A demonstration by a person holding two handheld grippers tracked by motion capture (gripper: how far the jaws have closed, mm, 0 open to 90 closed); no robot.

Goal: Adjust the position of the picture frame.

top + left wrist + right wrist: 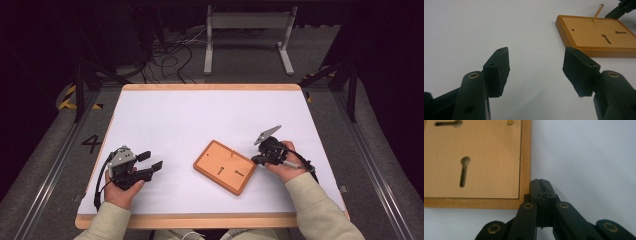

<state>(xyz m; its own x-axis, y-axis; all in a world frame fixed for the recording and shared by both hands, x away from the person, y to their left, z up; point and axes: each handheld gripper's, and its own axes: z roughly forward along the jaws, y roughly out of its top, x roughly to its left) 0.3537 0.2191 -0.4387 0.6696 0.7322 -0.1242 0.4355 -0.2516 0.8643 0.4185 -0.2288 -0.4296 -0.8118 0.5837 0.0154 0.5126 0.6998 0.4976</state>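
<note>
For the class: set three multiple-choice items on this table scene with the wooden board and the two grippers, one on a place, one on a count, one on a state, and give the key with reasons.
1. Where is the right gripper relative to the wooden board?
A. Above the board's middle
B. At the board's edge near a corner
C. At the table's far rim

2. How many keyhole-shaped slots does the board's top face have?
A. Two
B. Five
C. None

3. How do the left gripper jaws stand?
A. Closed on the board
B. Closed on a peg
C. Apart, with nothing between them

Key:
1 B: the right gripper view shows its tips beside the board's frame by the corner.
2 A: the left gripper view shows two slots, besides a small round hole and a thin upright peg.
3 C: the left gripper view shows bare white table between the pads.
</note>
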